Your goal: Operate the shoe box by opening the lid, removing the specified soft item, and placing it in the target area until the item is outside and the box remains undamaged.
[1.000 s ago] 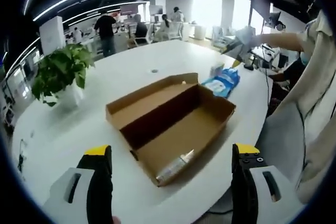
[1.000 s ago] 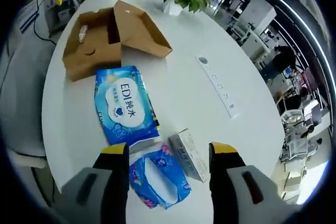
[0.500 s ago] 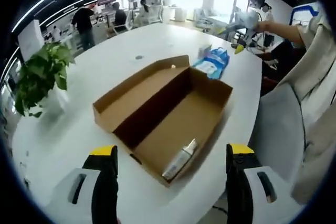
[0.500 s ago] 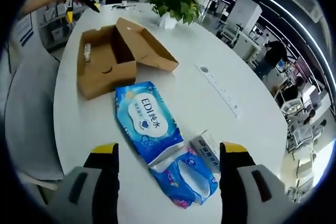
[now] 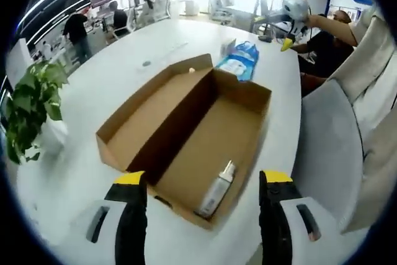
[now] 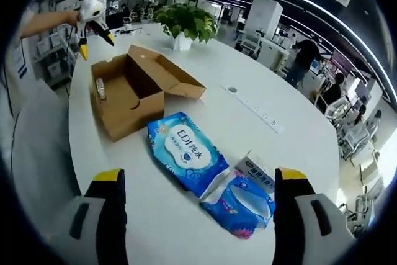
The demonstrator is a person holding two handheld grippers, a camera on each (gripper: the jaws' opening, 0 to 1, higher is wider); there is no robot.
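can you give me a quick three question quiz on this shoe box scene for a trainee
1. True or false: the shoe box lies with its lid already open.
2. Multiple choice: what lies inside the box in the left gripper view? A) a small bottle B) a potted plant C) a power strip
3. Fill in: in the right gripper view, the blue wipes pack lies on the white table between the box and the ______ tissue pack.

Key
1. True. The lid is folded back flat beside the tray.
2. A. The small bottle lies near the tray's near end, ahead of the left gripper, whose jaws are spread.
3. Opened. The opened tissue pack lies ahead of the right gripper, also spread.
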